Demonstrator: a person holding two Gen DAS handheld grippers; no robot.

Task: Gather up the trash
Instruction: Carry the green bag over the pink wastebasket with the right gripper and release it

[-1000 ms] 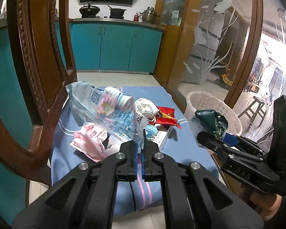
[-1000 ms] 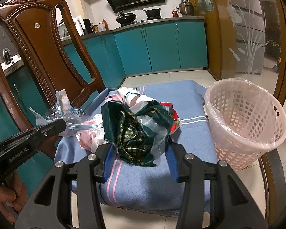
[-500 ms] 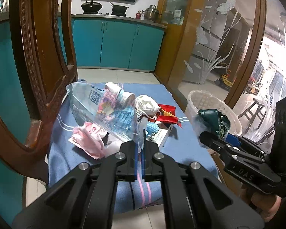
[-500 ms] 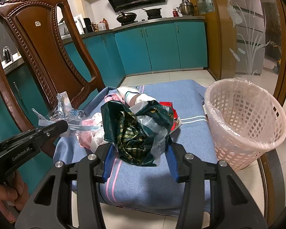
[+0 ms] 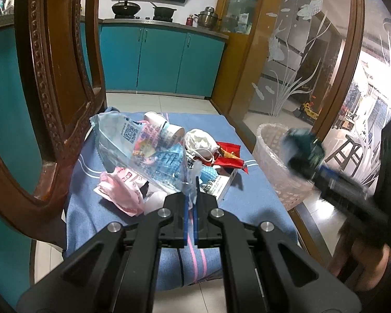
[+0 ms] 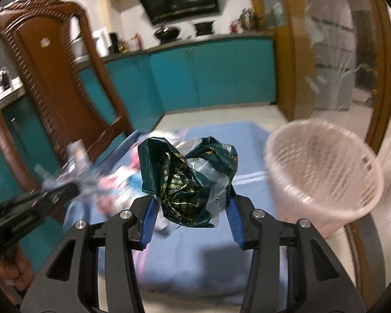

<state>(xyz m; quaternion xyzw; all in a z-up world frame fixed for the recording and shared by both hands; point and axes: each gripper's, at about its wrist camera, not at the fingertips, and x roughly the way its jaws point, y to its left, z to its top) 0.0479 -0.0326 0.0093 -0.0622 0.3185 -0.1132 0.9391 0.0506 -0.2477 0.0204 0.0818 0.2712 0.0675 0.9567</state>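
My left gripper [image 5: 190,200] is shut on a corner of a clear printed plastic bag [image 5: 143,154] and holds it above the trash pile on the blue cloth [image 5: 250,198]. My right gripper [image 6: 190,206] is shut on a crumpled dark green wrapper [image 6: 185,180], held above the cloth to the left of the pink mesh basket [image 6: 323,172]. In the left wrist view the right gripper [image 5: 307,164] shows blurred at the basket's [image 5: 276,161] rim. A pink wrapper [image 5: 120,190], a white mask [image 5: 199,143], a red packet [image 5: 229,156] and a small box [image 5: 219,185] lie on the cloth.
A carved wooden chair back [image 5: 52,91] stands at the left, close to the pile. Teal kitchen cabinets [image 5: 156,60] are behind. A wood-framed glass door [image 5: 299,65] stands at the right behind the basket. A paper cup [image 5: 161,125] lies at the pile's far side.
My right gripper has lifted and swung right towards the basket with the green wrapper; its view is motion-blurred. My left gripper still holds the clear bag in nearly the same place.
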